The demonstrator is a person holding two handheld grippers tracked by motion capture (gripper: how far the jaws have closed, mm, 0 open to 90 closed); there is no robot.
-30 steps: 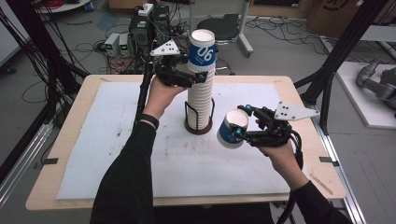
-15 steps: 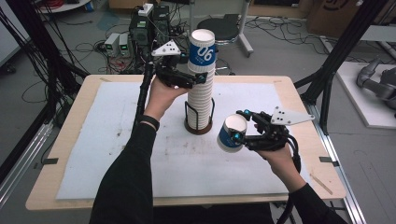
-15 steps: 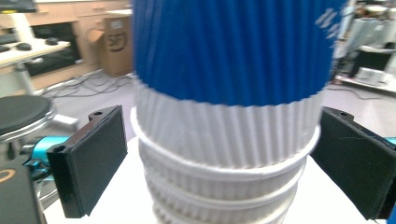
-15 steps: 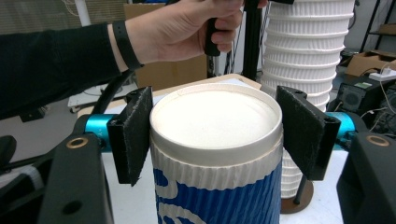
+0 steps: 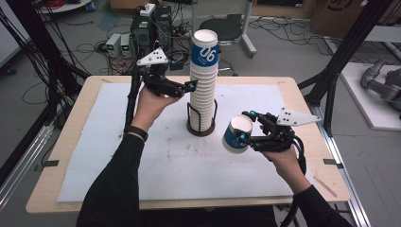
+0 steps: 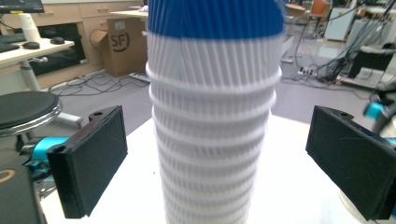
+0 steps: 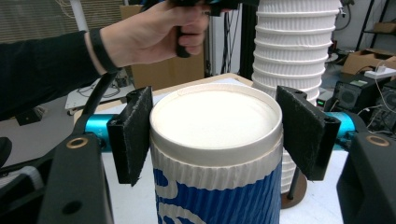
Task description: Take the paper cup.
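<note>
A tall stack of ribbed white paper cups (image 5: pixel 204 80), the top one blue and white, stands in a black wire holder (image 5: pixel 200 126) at mid-table. My left gripper (image 5: pixel 190 87) hovers just left of the stack's upper part. Its jaws have just been opening and stand open, with the stack (image 6: pixel 215 140) between the pads but untouched. My right gripper (image 5: pixel 244 137), to the stack's right and above the mat, is shut on a single blue and white cup (image 5: pixel 235 135). Both pads press the sides of that cup (image 7: pixel 217 158) below its rim.
A white mat (image 5: pixel 156 161) covers most of the wooden table (image 5: pixel 71 170). Black frame posts (image 5: pixel 335 71) stand at the table's right and left. Cables and electronic boxes (image 5: pixel 142 28) lie on the floor behind the table.
My left gripper has let go of the stack's upper part and drawn back to the left. The right gripper with its cup has hardly moved.
</note>
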